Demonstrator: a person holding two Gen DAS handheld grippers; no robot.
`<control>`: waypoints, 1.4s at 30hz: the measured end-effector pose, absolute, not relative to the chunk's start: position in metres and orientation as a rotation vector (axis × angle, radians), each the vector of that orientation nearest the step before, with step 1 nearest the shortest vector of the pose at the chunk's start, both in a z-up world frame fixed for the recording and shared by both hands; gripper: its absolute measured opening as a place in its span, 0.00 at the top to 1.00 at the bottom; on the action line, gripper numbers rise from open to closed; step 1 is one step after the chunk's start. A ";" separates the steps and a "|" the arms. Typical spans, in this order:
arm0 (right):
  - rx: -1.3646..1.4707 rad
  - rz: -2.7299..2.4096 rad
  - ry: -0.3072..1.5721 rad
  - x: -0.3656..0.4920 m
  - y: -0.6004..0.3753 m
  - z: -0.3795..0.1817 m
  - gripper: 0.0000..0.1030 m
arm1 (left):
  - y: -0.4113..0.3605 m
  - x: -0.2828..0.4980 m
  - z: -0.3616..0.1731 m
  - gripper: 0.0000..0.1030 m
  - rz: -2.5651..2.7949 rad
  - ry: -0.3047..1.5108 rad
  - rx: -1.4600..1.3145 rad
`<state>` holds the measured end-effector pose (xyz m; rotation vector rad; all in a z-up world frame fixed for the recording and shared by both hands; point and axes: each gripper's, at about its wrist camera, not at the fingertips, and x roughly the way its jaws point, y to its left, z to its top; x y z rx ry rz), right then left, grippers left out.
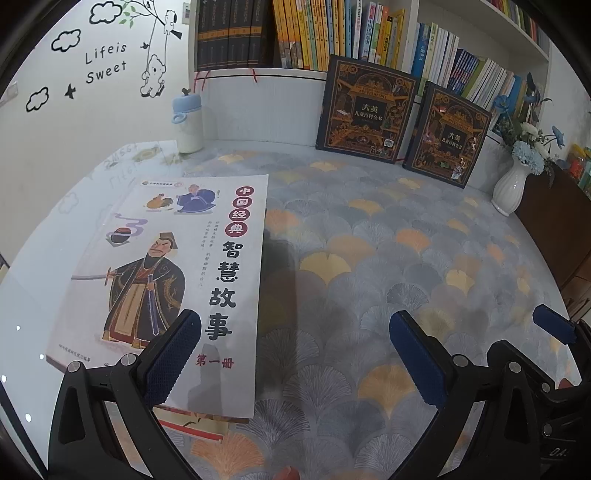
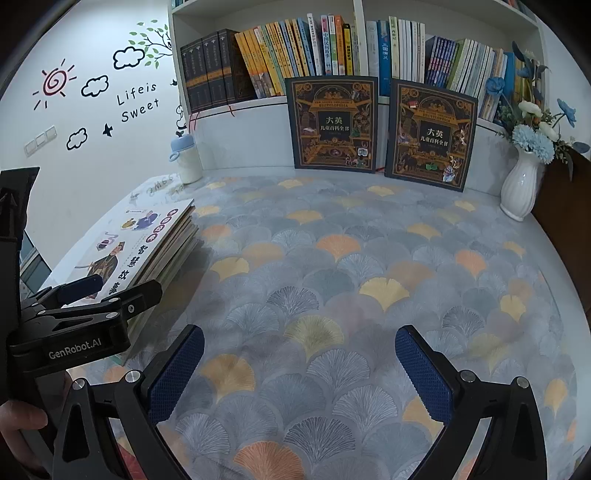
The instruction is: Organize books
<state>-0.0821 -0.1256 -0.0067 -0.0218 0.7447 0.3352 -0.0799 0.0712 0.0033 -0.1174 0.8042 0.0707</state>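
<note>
Neat flat book stack [image 2: 155,254] (white illustrated cover), perhaps ten thick.

Dim indoor light, soft shadows (fisheye-warped edges).

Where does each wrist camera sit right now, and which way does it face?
Left wrist: on the left hand-held gripper, low over the stack of books, facing the bookshelf; open blue fingers and the right hand-held gripper's tip show.
Right wrist: on the right hand-held gripper, over the patterned table cover, facing the same shelf; open fingers, the left gripper and a hand show.
Shared: stack, two dark encyclopedias, vase, bottle.
</note>
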 end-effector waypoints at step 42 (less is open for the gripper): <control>0.002 0.333 0.811 -0.079 -0.124 -0.016 0.00 | 0.070 -0.073 -0.003 0.01 0.081 0.838 -0.121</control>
